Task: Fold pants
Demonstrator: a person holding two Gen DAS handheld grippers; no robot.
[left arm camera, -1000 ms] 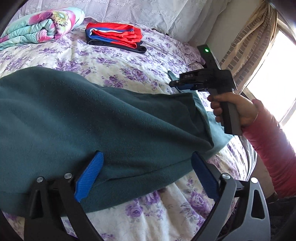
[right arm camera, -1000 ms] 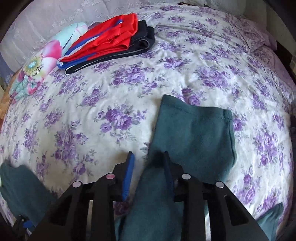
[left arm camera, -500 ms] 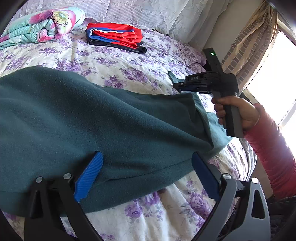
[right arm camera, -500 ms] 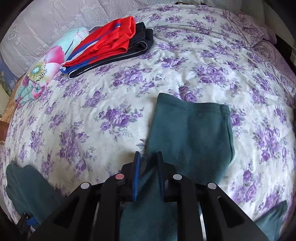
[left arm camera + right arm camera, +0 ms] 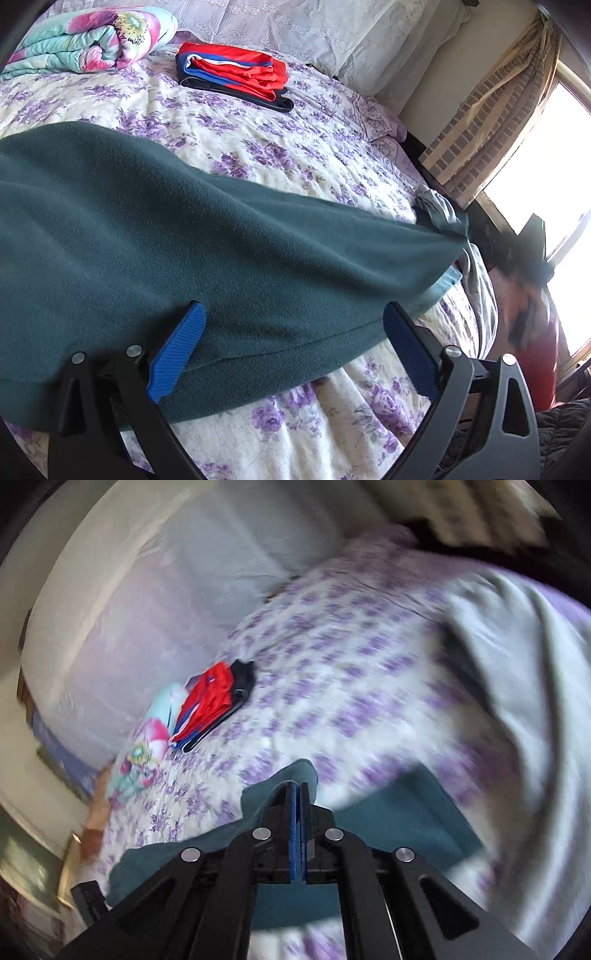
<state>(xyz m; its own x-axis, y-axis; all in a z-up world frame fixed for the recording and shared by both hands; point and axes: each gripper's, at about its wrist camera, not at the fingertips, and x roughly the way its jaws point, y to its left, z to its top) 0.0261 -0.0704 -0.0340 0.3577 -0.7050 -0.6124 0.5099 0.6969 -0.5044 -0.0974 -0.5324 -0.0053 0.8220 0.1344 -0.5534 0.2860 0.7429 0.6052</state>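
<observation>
Dark teal fleece pants (image 5: 207,251) lie stretched across the floral bed. My left gripper (image 5: 291,339) is open, its blue pads (image 5: 177,350) wide apart over the pants' near hem. My right gripper (image 5: 297,794) is shut on a pinch of the pants (image 5: 402,812) and holds that end raised and pulled toward the bed's right edge; this view is blurred. In the left wrist view the right gripper (image 5: 532,240) is a dark blur near the window, with the pants' far end bunched toward it.
A folded red, blue and black garment stack (image 5: 236,74) and a rolled floral quilt (image 5: 88,40) lie at the head of the bed (image 5: 295,155). A grey cloth (image 5: 517,657) hangs at the bed's right edge. Curtain and bright window (image 5: 546,177) stand to the right.
My right gripper closed on the pant leg, lifted it and swung fast to the right, stretching the pants. My left gripper stayed open over the hem.
</observation>
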